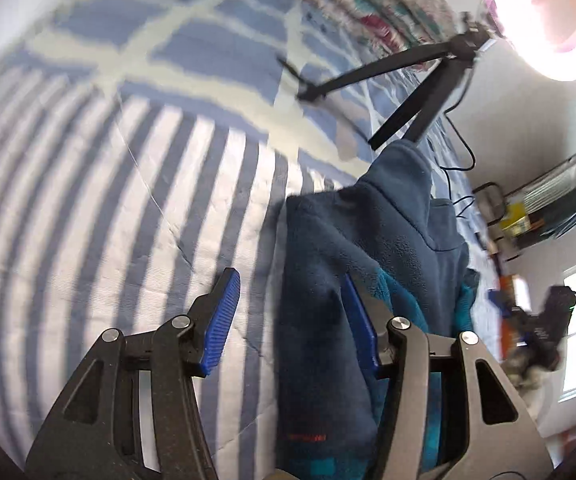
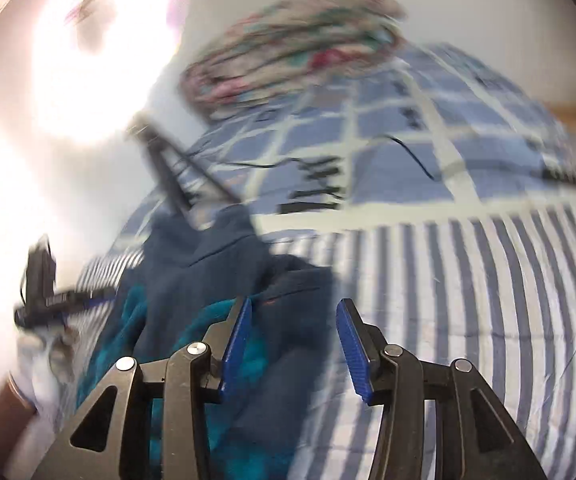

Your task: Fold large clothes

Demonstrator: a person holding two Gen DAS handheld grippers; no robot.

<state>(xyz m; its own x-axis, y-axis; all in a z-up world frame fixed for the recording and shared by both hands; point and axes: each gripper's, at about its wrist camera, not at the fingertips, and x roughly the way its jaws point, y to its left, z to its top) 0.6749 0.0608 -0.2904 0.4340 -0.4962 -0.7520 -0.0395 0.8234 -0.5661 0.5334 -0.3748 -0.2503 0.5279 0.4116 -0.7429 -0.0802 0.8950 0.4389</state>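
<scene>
1. Here, left gripper (image 1: 292, 320): open, nothing pinched, right pad against the navy fleece garment (image 1: 368, 248).
2. Garment: bunched on the striped bed cover (image 1: 107, 220), before a black tripod (image 1: 408, 92).
3. Right gripper (image 2: 294, 342): open above the garment's edge.

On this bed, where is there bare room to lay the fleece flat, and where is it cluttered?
Free: the striped sheet between the navy fleece and the checked blanket. The checked blanket carries a black cable and dark items. Crowded: the tripod beyond the fleece, and the floral bundle at the far end.
</scene>
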